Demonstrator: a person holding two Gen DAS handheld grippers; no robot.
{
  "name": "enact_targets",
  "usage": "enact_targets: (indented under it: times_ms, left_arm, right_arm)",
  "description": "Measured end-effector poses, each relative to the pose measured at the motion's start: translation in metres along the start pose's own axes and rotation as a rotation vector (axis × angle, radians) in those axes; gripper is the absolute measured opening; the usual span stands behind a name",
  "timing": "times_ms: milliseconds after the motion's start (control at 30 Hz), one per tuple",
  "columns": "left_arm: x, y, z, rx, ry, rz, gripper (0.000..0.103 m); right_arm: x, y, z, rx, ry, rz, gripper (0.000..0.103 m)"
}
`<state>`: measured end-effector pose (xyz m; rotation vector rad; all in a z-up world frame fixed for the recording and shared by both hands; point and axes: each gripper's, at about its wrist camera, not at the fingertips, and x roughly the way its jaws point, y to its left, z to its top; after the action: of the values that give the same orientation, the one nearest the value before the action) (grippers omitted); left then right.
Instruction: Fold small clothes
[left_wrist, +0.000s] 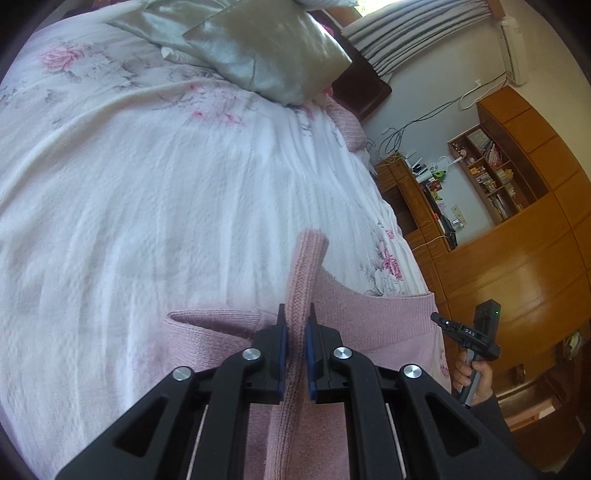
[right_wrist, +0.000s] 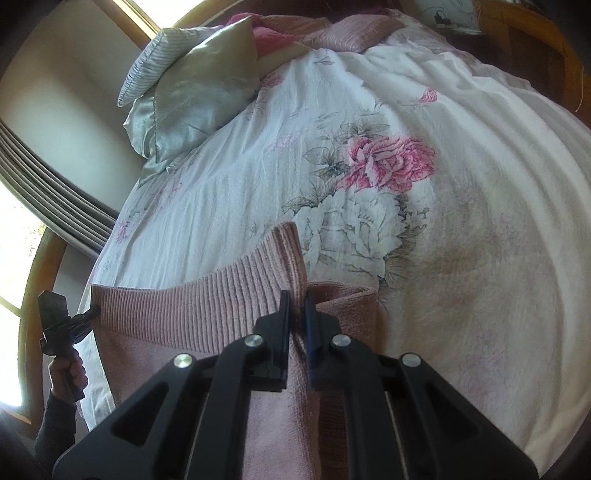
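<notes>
Left gripper (left_wrist: 295, 314), jaws nearly closed, pinches a ribbed edge of the pink knit sweater (left_wrist: 347, 314). Right gripper (right_wrist: 297, 301), jaws likewise narrowed, clamps the sweater's ribbed hem. The sweater lies at the near edge of the floral bedspread (right_wrist: 369, 166). Beyond the sweater, 2 silvery satin pillows (right_wrist: 199, 88) rest at the bedspread's far end.

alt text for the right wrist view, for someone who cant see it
The right gripper is shut on the ribbed hem of a pink knit garment held over a bed with a white rose-print cover. Silvery pillows lie at the bed's far end. At lower left, the left gripper holds the garment's other corner.
</notes>
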<state>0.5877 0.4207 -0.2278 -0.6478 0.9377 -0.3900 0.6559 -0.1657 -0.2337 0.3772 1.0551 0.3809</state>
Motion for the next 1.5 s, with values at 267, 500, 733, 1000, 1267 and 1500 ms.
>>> enact_targets:
  times_ms: [267,500,733,1000,1267,1500]
  left_arm:
    - [0.028,0.035,-0.002,-0.065,0.048,0.047,0.008]
    - [0.017,0.039,-0.007,-0.126,-0.016,0.184,0.028]
    - [0.008,-0.030,-0.040,0.074,0.002,-0.022,0.041]
    - [0.019,-0.001,-0.056,-0.009,0.037,0.076,0.053]
    - [0.000,-0.020,-0.165,0.106,0.158,-0.025,0.061]
    - [-0.029,-0.033,-0.176,0.112,0.064,-0.009,0.061]
  right_arm:
    - [0.031,-0.020,-0.004,0.034,0.051,-0.042,0.006]
    - [0.020,-0.022,-0.015,0.056,-0.015,-0.042,0.019]
    - [0.012,-0.007,-0.050,0.028,0.015,0.095,0.019]
    - [-0.006,-0.013,-0.070,0.058,0.010,0.116,0.010]
    - [-0.009,-0.014,-0.159,-0.030,0.129,0.115,0.000]
    - [-0.041,0.024,-0.162,-0.070,0.056,0.152,0.009]
